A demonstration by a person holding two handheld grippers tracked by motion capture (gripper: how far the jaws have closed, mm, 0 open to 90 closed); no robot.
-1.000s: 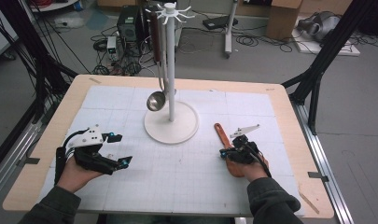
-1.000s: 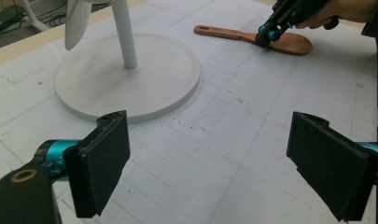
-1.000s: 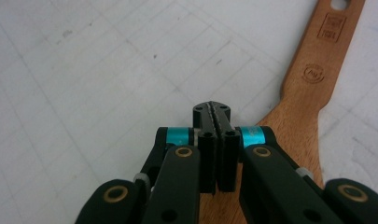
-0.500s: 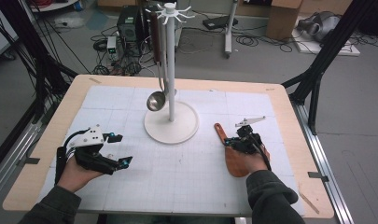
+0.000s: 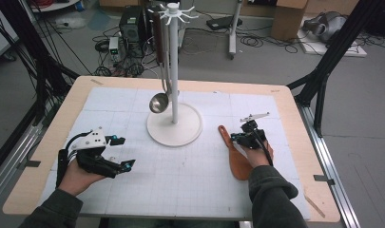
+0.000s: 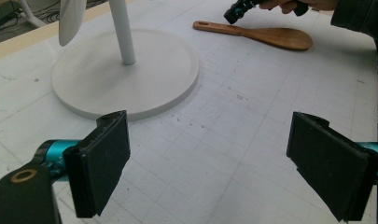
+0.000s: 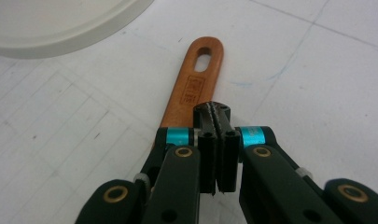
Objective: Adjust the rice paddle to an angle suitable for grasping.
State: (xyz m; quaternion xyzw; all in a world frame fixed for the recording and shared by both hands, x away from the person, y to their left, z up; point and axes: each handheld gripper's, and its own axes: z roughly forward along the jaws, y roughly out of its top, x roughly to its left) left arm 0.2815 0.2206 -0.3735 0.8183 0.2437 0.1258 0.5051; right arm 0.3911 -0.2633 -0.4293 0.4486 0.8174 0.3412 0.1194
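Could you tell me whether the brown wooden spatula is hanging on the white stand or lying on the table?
Lying flat. The brown wooden spatula rests on the gridded white table mat, beside the white stand's round base.

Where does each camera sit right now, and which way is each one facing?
High view: above the person's side, facing forward and down on the table; both forearms, left gripper and right gripper show.
Left gripper view: on the left gripper, facing across the mat at the stand base; its jaws stand wide apart, the other hand farther off.
Right gripper view: on the right gripper, facing down at the wooden spatula; its jaws are closed together.
Shared: all three show the spatula and stand base.
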